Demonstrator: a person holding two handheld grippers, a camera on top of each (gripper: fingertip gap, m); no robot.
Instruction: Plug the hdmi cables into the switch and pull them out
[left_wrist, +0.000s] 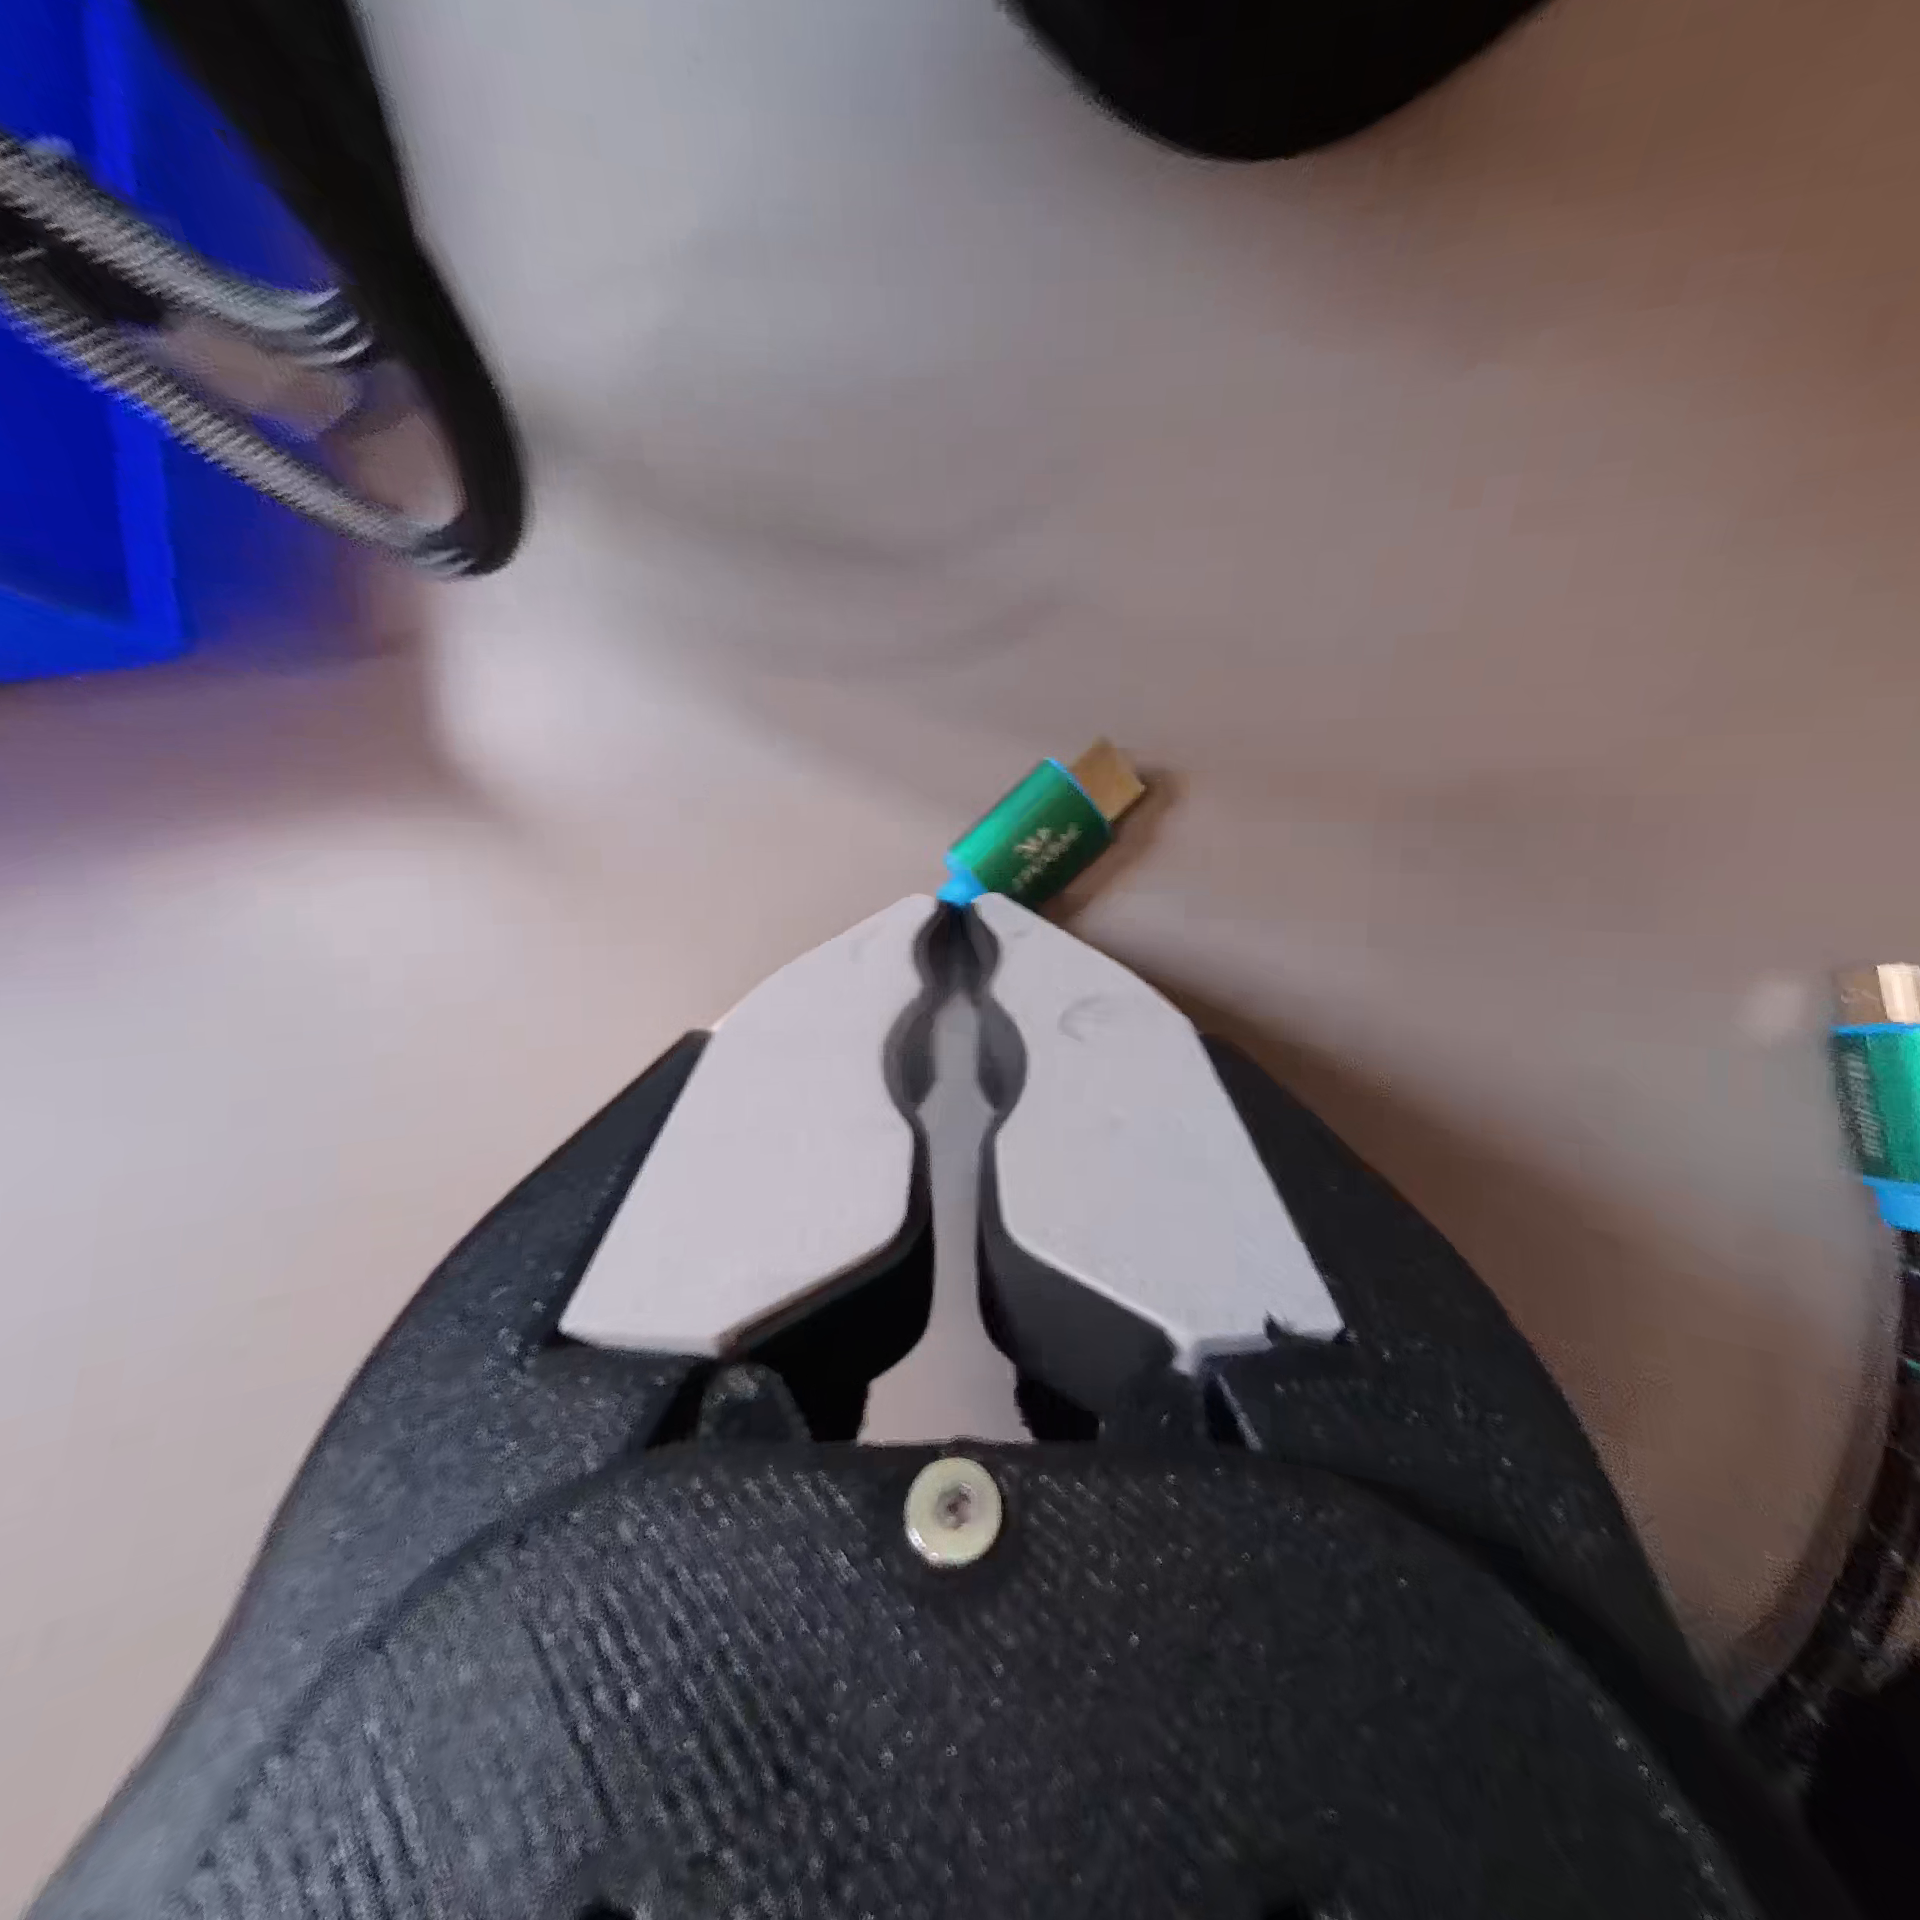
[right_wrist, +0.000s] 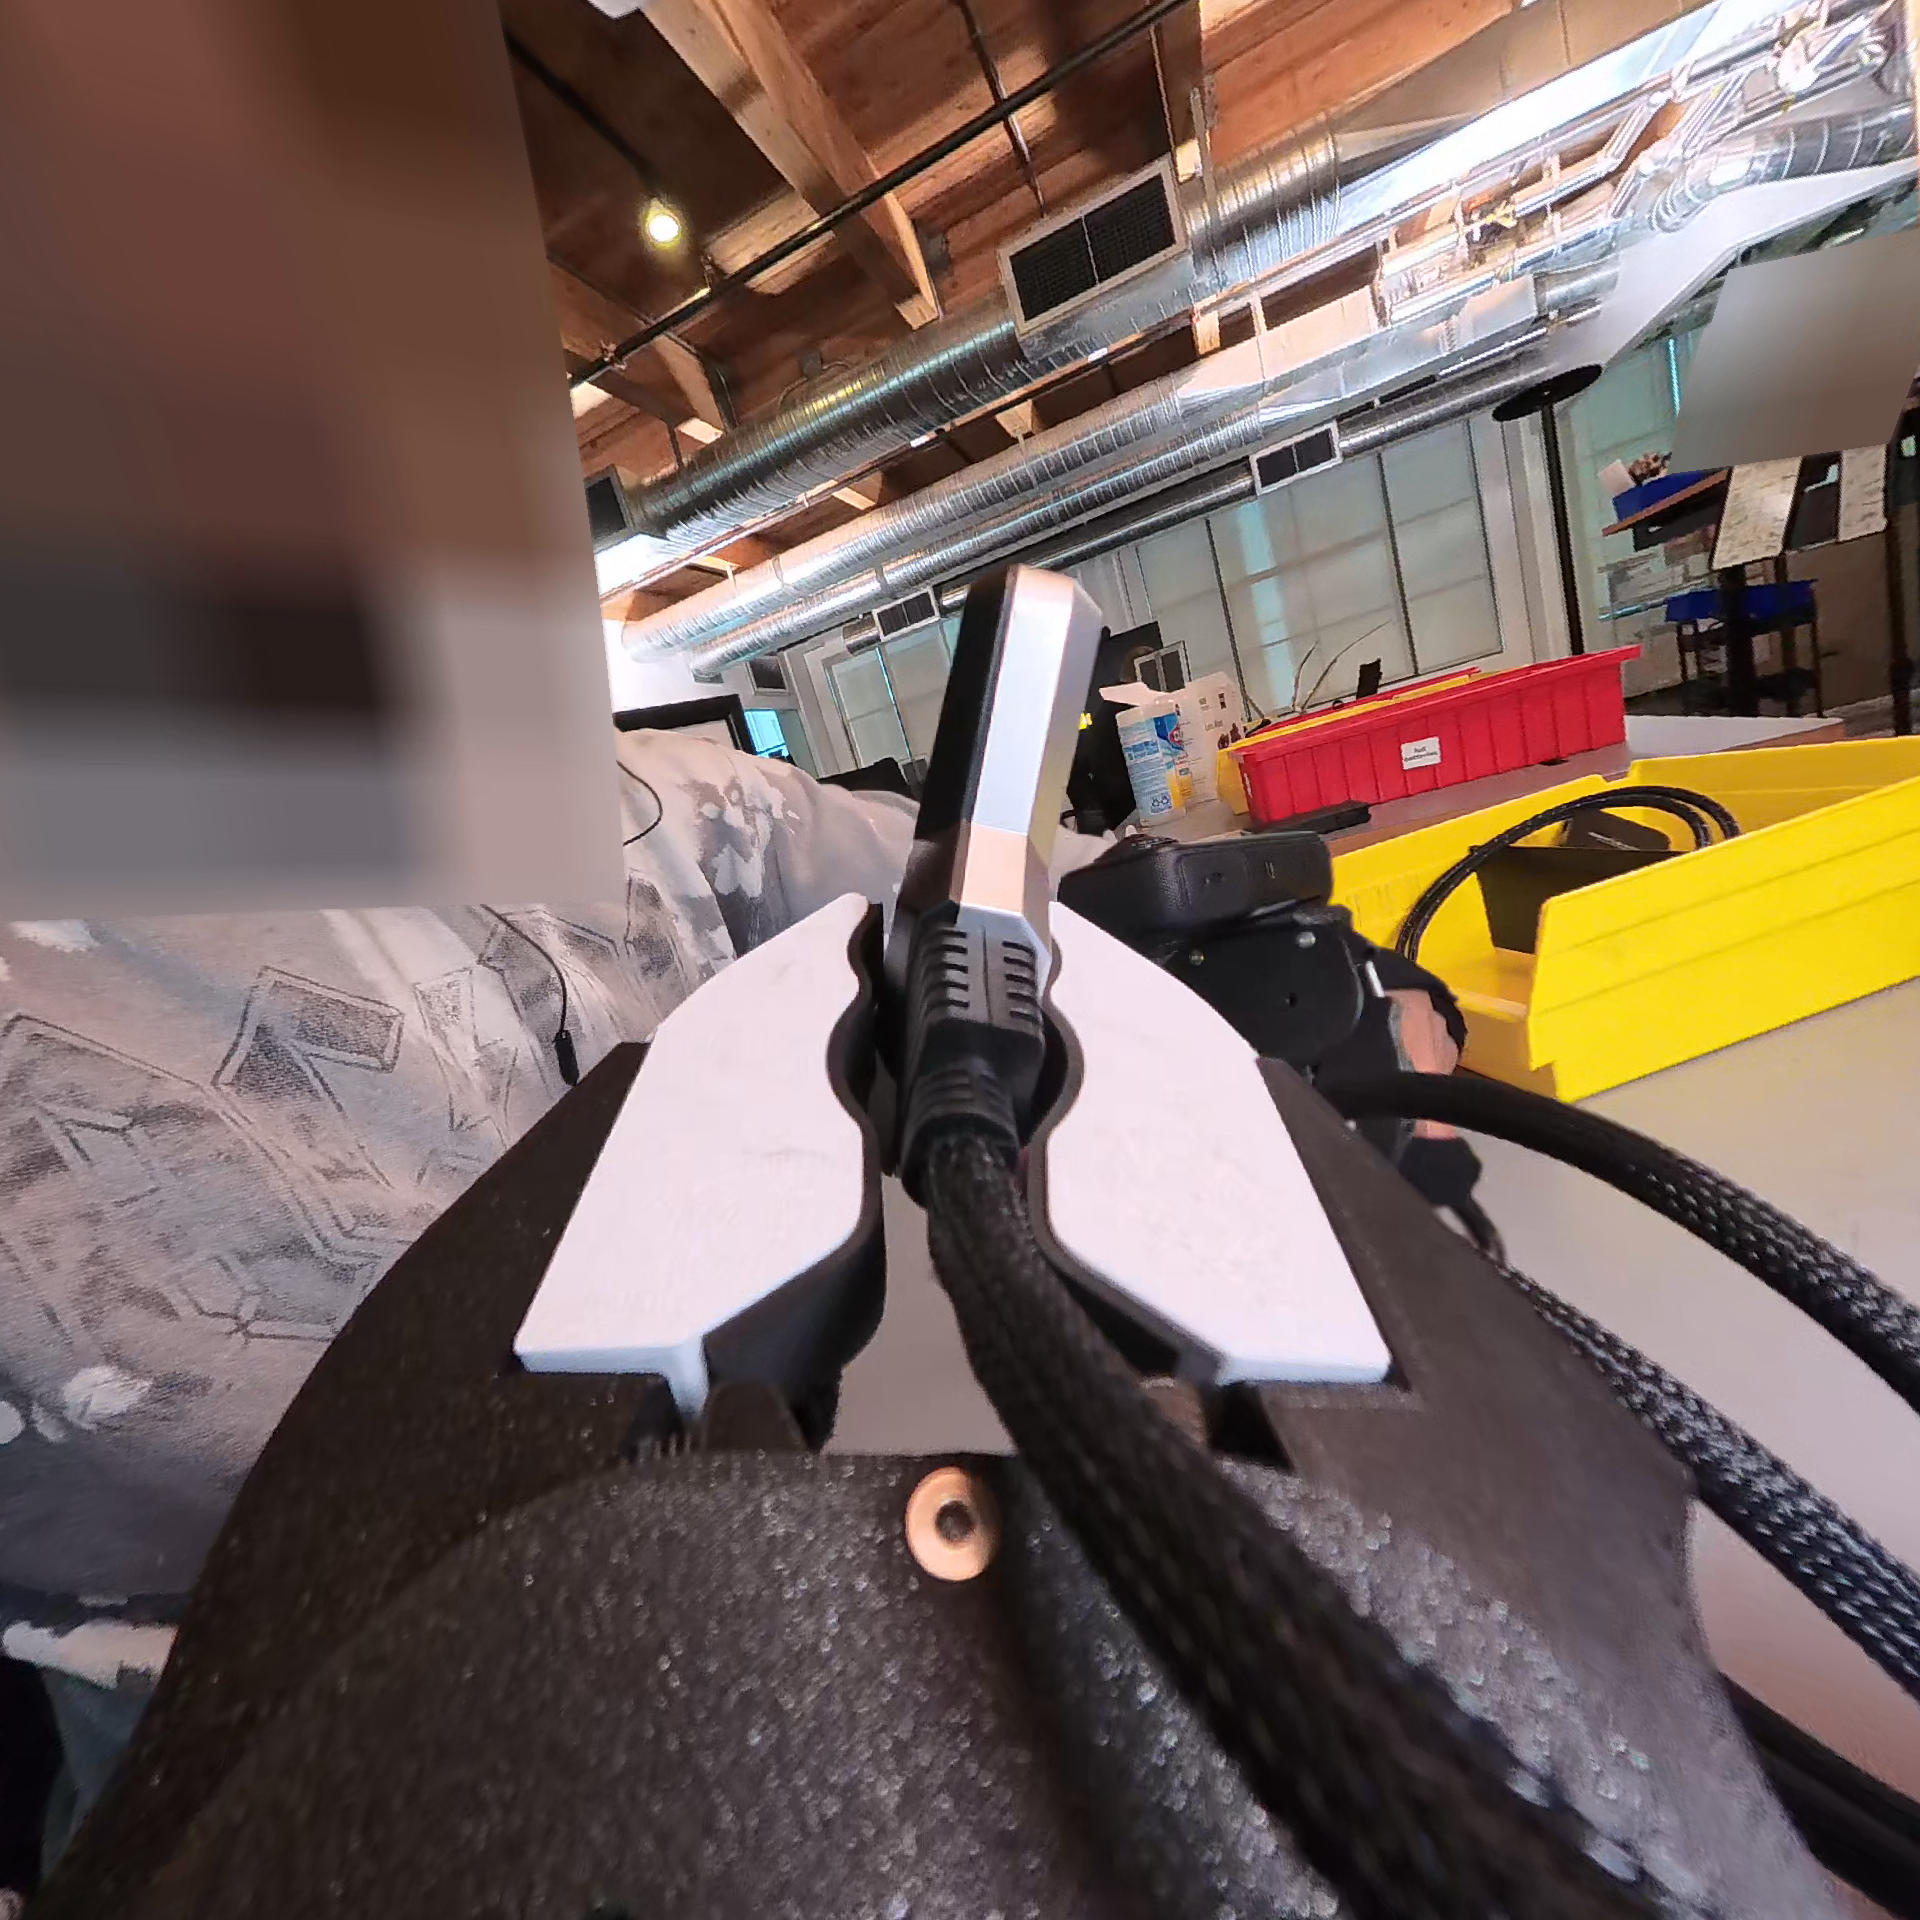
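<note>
In the left wrist view my left gripper (left_wrist: 958, 906) is shut on the blue strain relief of a green HDMI plug (left_wrist: 1029, 836); its gold tip points up and to the right above the pale table (left_wrist: 312, 987). A second green HDMI plug (left_wrist: 1883, 1101) with a gold tip shows at the right edge. In the right wrist view my right gripper (right_wrist: 961, 920) is shut on the silver and black HDMI switch (right_wrist: 1013, 748), held upright and tilted. The switch's black braided cable (right_wrist: 1091, 1403) runs back between the fingers. The left gripper (right_wrist: 1247, 935) shows just behind the switch.
A blue bin (left_wrist: 94, 436) and a striped braided cable (left_wrist: 187, 343) lie at the left wrist view's upper left. A yellow bin (right_wrist: 1662, 914) with black cables and a red bin (right_wrist: 1434, 738) stand to the right. A person's patterned sleeve (right_wrist: 312, 1060) is at left.
</note>
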